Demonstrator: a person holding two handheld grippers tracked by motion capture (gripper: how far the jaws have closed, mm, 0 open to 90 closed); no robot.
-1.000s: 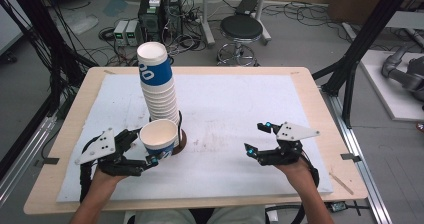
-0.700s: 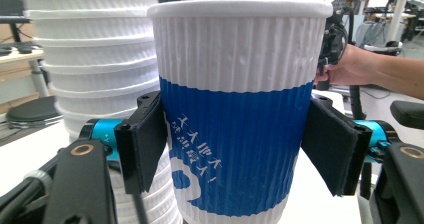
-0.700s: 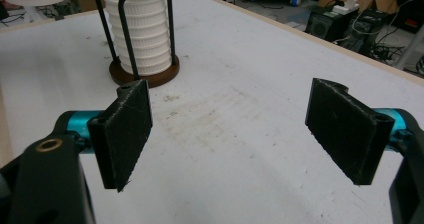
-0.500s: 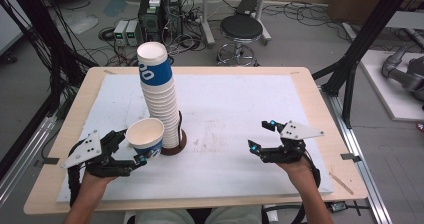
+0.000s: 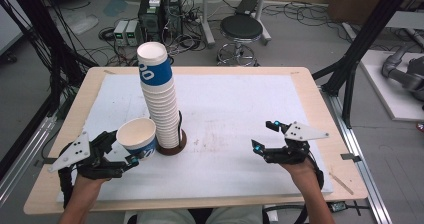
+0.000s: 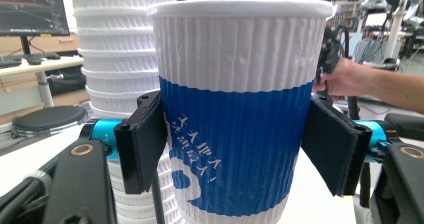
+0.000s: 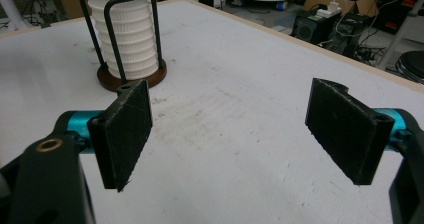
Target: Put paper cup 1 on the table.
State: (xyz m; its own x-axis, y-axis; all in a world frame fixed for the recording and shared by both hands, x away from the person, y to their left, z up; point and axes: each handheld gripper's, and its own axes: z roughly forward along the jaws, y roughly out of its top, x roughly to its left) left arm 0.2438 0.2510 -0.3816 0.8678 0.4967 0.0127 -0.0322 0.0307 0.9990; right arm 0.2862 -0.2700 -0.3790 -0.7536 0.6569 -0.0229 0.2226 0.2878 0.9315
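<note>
A white and blue ribbed paper cup (image 5: 137,136) stands upright in my left gripper (image 5: 129,151), just left of the tall stack of the same cups (image 5: 159,101). In the left gripper view the black pads (image 6: 142,144) press both sides of the cup (image 6: 235,109), with the stack (image 6: 112,69) behind it. The stack sits on a round brown stand (image 5: 175,146) with a black wire loop. My right gripper (image 5: 264,135) hovers open over the white sheet at the right. Its jaws stand wide apart with nothing between them (image 7: 235,129), pointed toward the stack (image 7: 127,34).
A white sheet (image 5: 235,109) covers the wooden table (image 5: 310,84). Black frame posts stand at both sides of the table. A stool (image 5: 241,29) and electronics boxes (image 5: 152,14) sit on the floor beyond the far edge. The person's other hand (image 6: 345,79) shows behind the cup.
My left gripper has carried the cup to the left, away from the stack. The right gripper has barely moved.
</note>
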